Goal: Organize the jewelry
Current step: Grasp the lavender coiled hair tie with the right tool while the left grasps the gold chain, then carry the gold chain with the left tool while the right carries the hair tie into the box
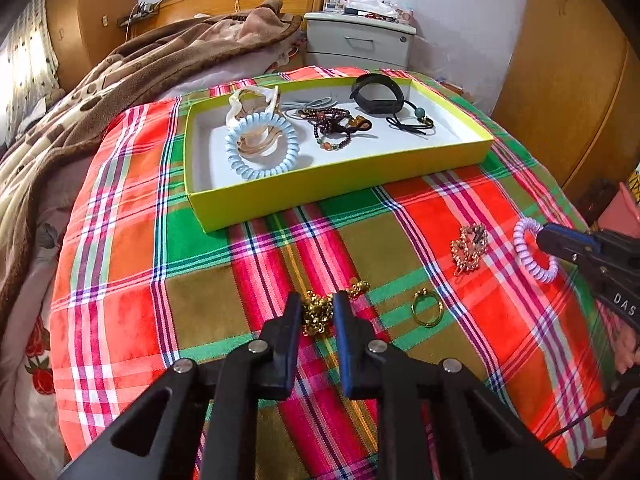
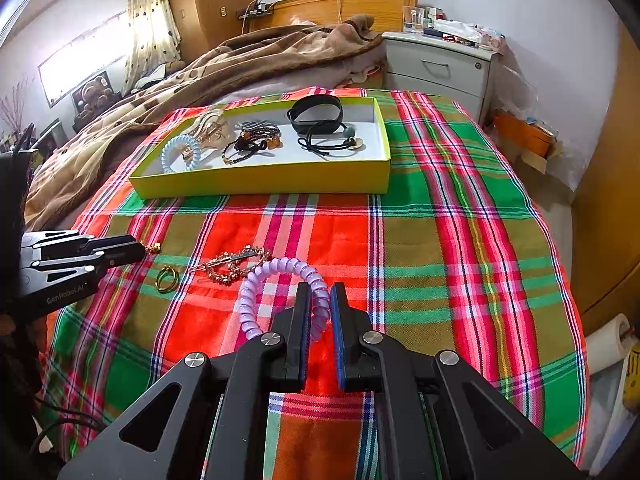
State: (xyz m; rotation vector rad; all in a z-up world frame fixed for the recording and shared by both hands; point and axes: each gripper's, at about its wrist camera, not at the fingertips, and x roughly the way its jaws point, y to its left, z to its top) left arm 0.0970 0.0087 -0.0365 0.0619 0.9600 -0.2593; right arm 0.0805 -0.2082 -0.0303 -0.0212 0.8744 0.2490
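- Left tool [image 1: 317, 312]: jaws drawn in on the gold bead chain [image 1: 320, 312], which lies bunched on the plaid cloth [image 1: 240, 280] over the bed; pads look to be pinching it, chain not lifted yet.
- Right tool [image 2: 320, 300]: pinching one side of the lilac coil hair tie [image 2: 276, 292], the rest of the tie resting on the cloth.
- Between the tools, loose on the cloth: gold ring [image 1: 426, 307] and gold rhinestone clip [image 1: 469, 249], apart from each other, untouched.
- Further back: yellow box [image 1: 340, 184], white inside. Already in it: blue coil tie [image 1: 262, 146] lying over a pearly claw clip [image 1: 248, 104], bead bracelets [image 1: 332, 128] in the middle, black band [image 1: 376, 94] and black cord tie w/ bead [image 1: 412, 118] at the far-right end.
- Progress, my read: approx halfway or a bit past. About 5 pcs boxed, 4 left out; 2 of those now gripped, ring + clip to go.
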